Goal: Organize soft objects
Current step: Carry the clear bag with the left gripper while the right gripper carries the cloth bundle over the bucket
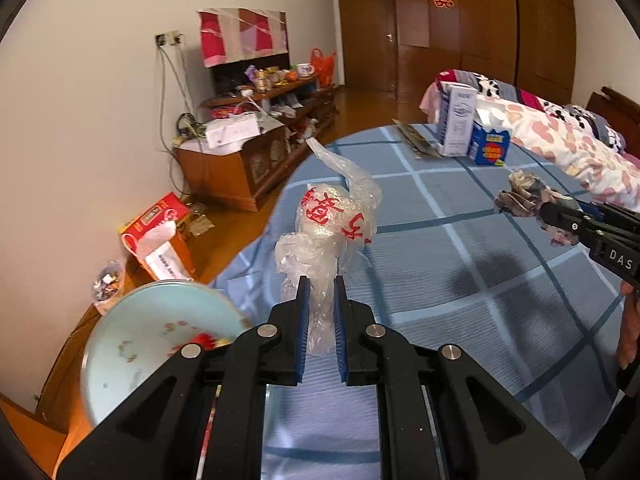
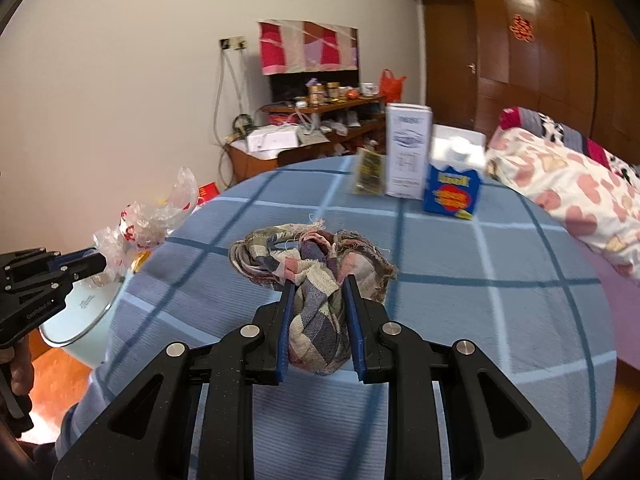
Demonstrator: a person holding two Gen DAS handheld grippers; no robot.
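Observation:
My left gripper (image 1: pixel 321 286) is shut on a crumpled clear plastic bag (image 1: pixel 332 216) with red print, held up above the blue checked bedspread (image 1: pixel 460 248). From the right wrist view the same bag (image 2: pixel 148 216) hangs at the left edge, pinched by the left gripper (image 2: pixel 102 266). My right gripper (image 2: pixel 319 284) is shut on a bunched plaid cloth (image 2: pixel 316 264) in grey, pink and cream, lifted over the bedspread (image 2: pixel 460 280). In the left wrist view that cloth (image 1: pixel 524 196) shows at the right, pinched by the right gripper (image 1: pixel 542 210).
A pale blue basin (image 1: pixel 152 344) sits low at the left beside the bed. A white carton (image 1: pixel 456 120), a blue box (image 1: pixel 490 144) and a flat packet (image 1: pixel 414 138) stand at the far edge. A folded floral quilt (image 1: pixel 568 148) lies to the right. A cluttered wooden cabinet (image 1: pixel 248 152) lines the wall.

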